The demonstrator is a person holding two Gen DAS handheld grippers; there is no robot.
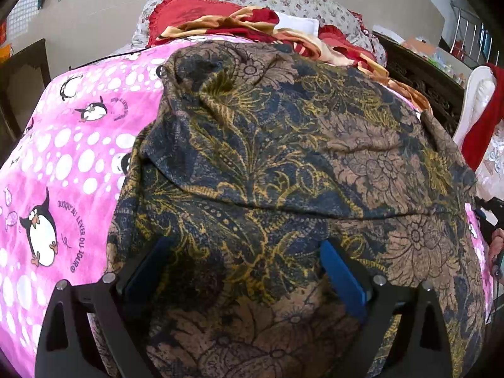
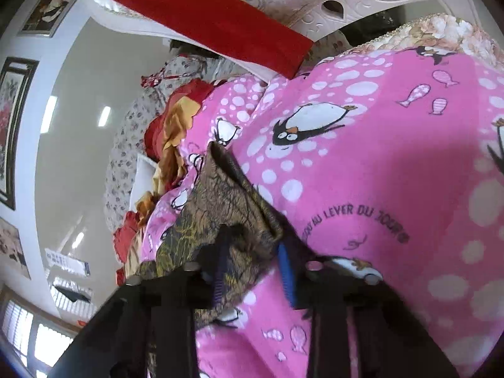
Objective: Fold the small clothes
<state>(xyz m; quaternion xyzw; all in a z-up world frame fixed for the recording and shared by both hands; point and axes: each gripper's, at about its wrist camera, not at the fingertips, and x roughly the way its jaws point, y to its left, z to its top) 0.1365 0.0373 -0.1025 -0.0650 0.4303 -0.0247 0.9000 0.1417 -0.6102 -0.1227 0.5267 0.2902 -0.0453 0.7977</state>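
Left tongs (image 1: 242, 271): spread wide, tilted steeply down over the garment, nothing pinched.
Right tongs (image 2: 253, 271): rolled sideways, angled downward, a garment edge pinched.
Patterned garment (image 1: 283, 157): spread on the pink penguin blanket (image 1: 63, 157) on the bed.

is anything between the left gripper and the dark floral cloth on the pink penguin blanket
Nothing visible. The left gripper hangs open directly over the dark gold-and-brown floral cloth, which lies spread on the pink penguin blanket; only cloth shows between its blue pads.
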